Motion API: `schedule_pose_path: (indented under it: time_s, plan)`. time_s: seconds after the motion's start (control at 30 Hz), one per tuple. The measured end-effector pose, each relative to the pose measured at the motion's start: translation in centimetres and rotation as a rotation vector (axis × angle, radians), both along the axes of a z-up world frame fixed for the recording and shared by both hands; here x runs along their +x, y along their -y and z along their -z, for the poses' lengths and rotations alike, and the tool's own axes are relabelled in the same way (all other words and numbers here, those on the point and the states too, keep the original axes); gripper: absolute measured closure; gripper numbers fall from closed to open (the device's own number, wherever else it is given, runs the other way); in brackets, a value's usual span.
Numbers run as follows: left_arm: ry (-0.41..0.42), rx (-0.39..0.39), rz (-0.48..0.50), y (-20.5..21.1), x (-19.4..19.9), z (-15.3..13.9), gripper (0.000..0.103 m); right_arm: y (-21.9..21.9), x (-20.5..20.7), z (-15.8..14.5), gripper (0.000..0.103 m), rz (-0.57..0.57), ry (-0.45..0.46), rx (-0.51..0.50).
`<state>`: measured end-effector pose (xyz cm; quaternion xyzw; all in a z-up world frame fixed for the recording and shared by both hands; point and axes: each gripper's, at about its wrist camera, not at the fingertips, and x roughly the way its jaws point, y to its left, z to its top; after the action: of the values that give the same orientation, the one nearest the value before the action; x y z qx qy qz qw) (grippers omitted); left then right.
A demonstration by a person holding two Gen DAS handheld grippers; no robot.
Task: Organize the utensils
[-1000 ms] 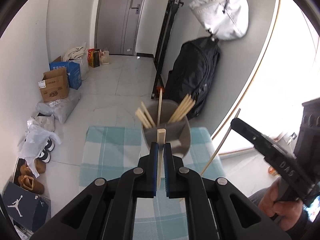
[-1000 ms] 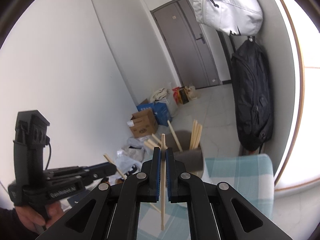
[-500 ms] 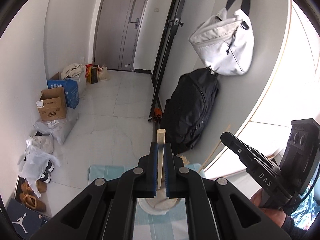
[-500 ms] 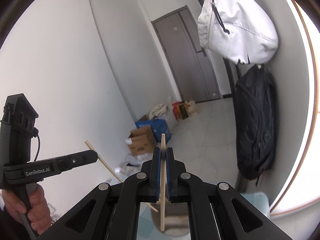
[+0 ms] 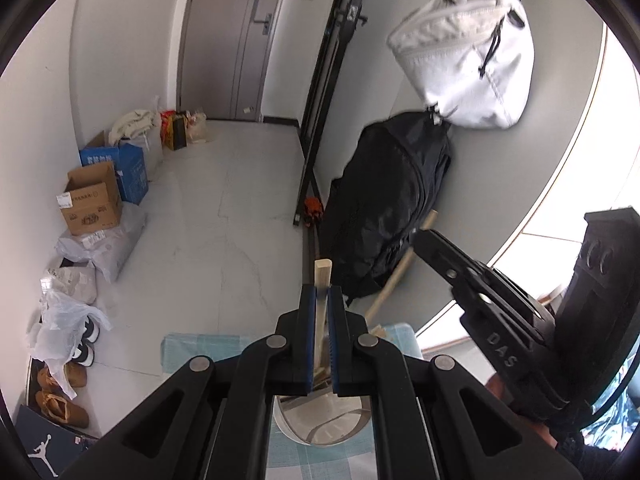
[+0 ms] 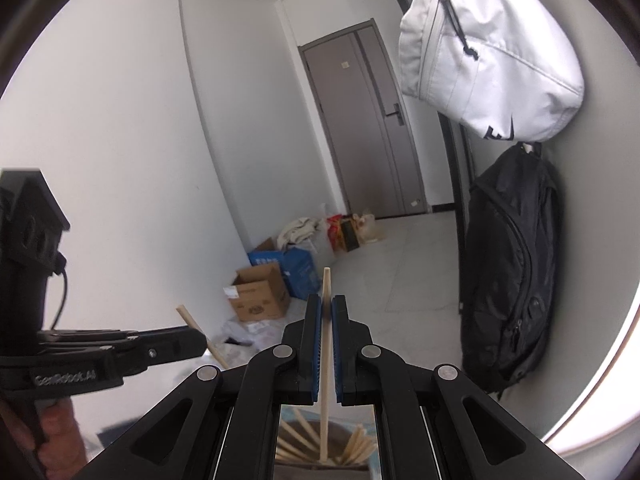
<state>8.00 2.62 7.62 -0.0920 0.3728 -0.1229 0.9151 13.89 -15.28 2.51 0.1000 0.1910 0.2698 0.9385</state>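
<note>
Each gripper pinches 1 wooden chopstick. In the left wrist view the left chopstick (image 5: 322,280) stands upright between the blue pads (image 5: 307,340) of the left gripper (image 5: 319,300), its squared blunt end poking up past the fingertips. In the right wrist view the right chopstick (image 6: 325,344) is clamped the same way in the right gripper (image 6: 325,308), its lower end hanging over the holder (image 6: 320,446) below, where several more sticks fan out against the rim. The holder is a round grey cup with a pale, smooth inner wall, standing on a table covered by a teal-and-white checked cloth (image 5: 192,350), near the cloth's far edge.

These sticks look light, stiff and thin, pale unfinished wood with a square butt tapering to a narrow tip. My judgement is that they need little force but will pivot easily in a 2-pad pinch, so a hold near the middle or toward the thicker end should keep them from swinging. They could snap under a side load against the cup rim.

Farther out, a black backpack (image 5: 384,208) leans on the wall under a hanging white bag (image 5: 468,60), and cardboard boxes (image 5: 90,204) and shoes sit on the glossy tile floor.
</note>
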Motion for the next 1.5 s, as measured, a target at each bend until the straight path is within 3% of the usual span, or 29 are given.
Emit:
schedule_pose_path:
  time_s: [0.53, 0.8, 0.83, 0.87, 0.93, 1.0, 1.07, 1.23, 1.33, 1.5]
  plan:
    - [-0.146, -0.017, 0.09, 0.9, 1.0, 3.6, 0.101, -1.9, -0.6, 5.3, 0.099, -0.124, -0.088, -0.123]
    - [-0.165, -0.163, 0.046, -1.6, 0.3, 2.9, 0.101, -1.5, -2.4, 6.5, 0.094, -0.172, -0.148, -0.16]
    - [-0.158, -0.163, 0.036, -1.6, 0.1, 2.7, 0.101, -1.1, -2.8, 6.3, 0.092, -0.166, -0.147, -0.151]
    - [-0.149, -0.16, 0.028, -1.7, -0.2, 2.4, 0.101, -0.8, -3.0, 6.2, 0.08, -0.164, -0.146, -0.142]
    - [-0.133, -0.149, 0.017, -1.6, -0.9, 1.9, 0.101, -0.1, -3.8, 5.6, 0.069, -0.154, -0.134, -0.117]
    - [-0.12, -0.12, 0.003, -1.3, -1.6, 1.5, 0.1, 0.3, -4.5, 5.2, 0.067, -0.134, -0.127, -0.116]
    - [-0.113, -0.102, -0.006, -1.2, -2.0, 1.5, 0.094, 0.9, -5.3, 4.9, 0.049, -0.116, -0.124, -0.092]
    - [-0.065, -0.087, -0.049, -1.3, -3.8, 1.1, 0.058, 1.7, -6.8, 4.2, 0.038, -0.09, -0.108, -0.076]
    - [-0.034, -0.069, -0.075, -1.4, -4.9, 0.9, 0.053, 2.0, -8.0, 3.8, 0.037, -0.083, -0.093, -0.078]
    - [0.011, -0.031, -0.12, -1.5, -6.5, 0.8, 0.042, 2.5, -9.8, 3.4, 0.025, -0.059, -0.052, -0.078]
